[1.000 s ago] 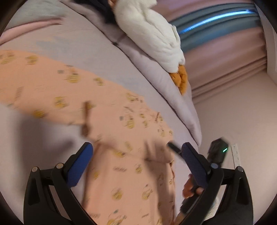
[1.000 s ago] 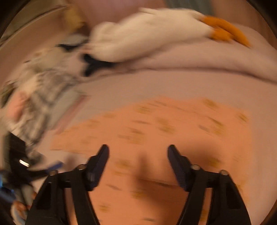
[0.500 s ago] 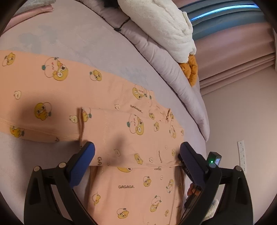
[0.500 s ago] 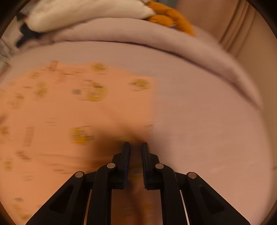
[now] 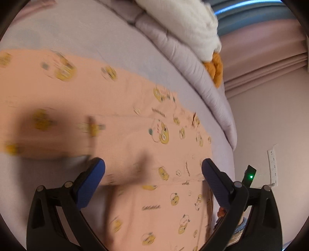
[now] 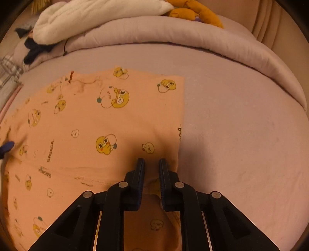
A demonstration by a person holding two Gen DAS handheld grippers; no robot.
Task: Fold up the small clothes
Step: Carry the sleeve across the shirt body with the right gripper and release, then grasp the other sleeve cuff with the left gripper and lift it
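Much bare sheet [image 6: 241, 125] beside garment's [image 6: 119, 123] edge.

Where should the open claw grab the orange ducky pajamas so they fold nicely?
Probably the sleeve's bottom edge on the orange ducky pajamas, where it lies flat between the open left gripper jaws. Come from the near side, angled down, pinching that loose edge. The right gripper already pinches the hem corner, so a matching grip keeps the cloth straight on the lilac bedsheet.

garment [image 6: 108, 123] flat on bed [image 6: 241, 125] | duvet [image 6: 173, 32] behind | plush [image 6: 96, 15] on duvet
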